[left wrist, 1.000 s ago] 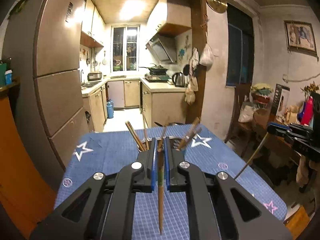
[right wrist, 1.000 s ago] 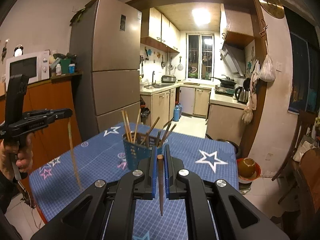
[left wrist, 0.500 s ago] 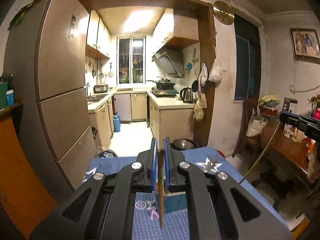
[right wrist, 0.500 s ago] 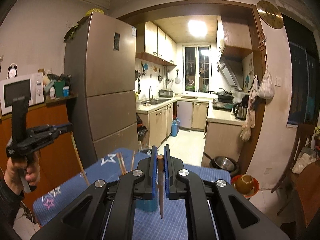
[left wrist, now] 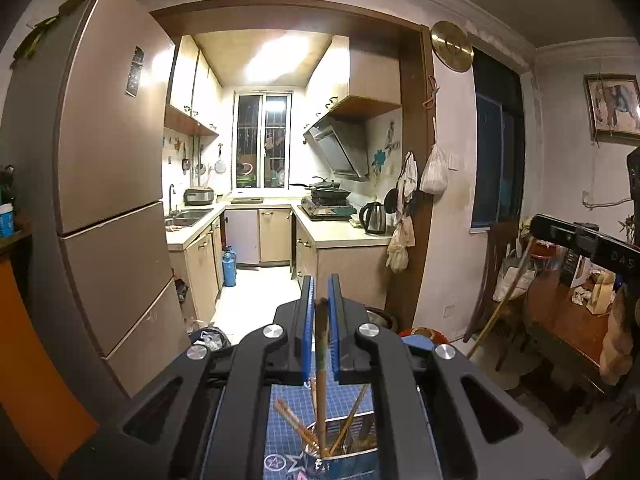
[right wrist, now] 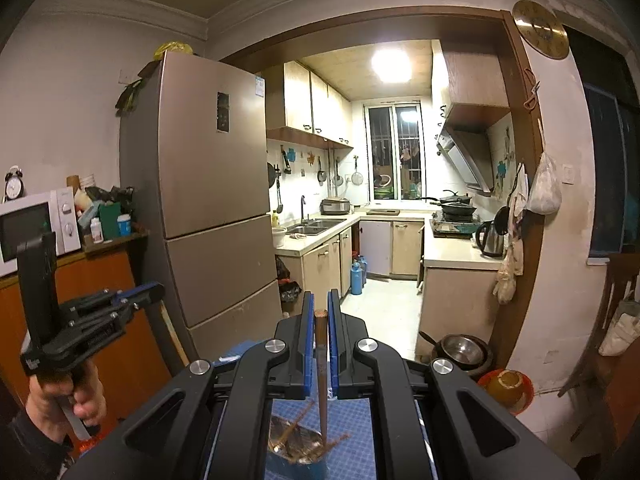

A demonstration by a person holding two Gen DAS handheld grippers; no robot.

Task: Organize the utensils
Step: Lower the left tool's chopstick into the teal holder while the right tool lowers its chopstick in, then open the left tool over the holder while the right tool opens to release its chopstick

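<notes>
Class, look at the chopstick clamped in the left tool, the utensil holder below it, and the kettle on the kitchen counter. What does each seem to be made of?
Chopstick: probably wood or bamboo; matt brown, worn and darkened in places.
Utensil holder: its slotted inner wall looks like shiny metal, while the outside looks blue; whether that is plastic or a coating cannot be told.
Kettle: likely stainless steel, with bright reflections on the body and a black handle.

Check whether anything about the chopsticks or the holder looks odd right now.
Nothing damaged or spilled. Chopsticks in the holder lean every which way, not bundled. Each claw, left and right, grips one chopstick hanging down above it.
</notes>
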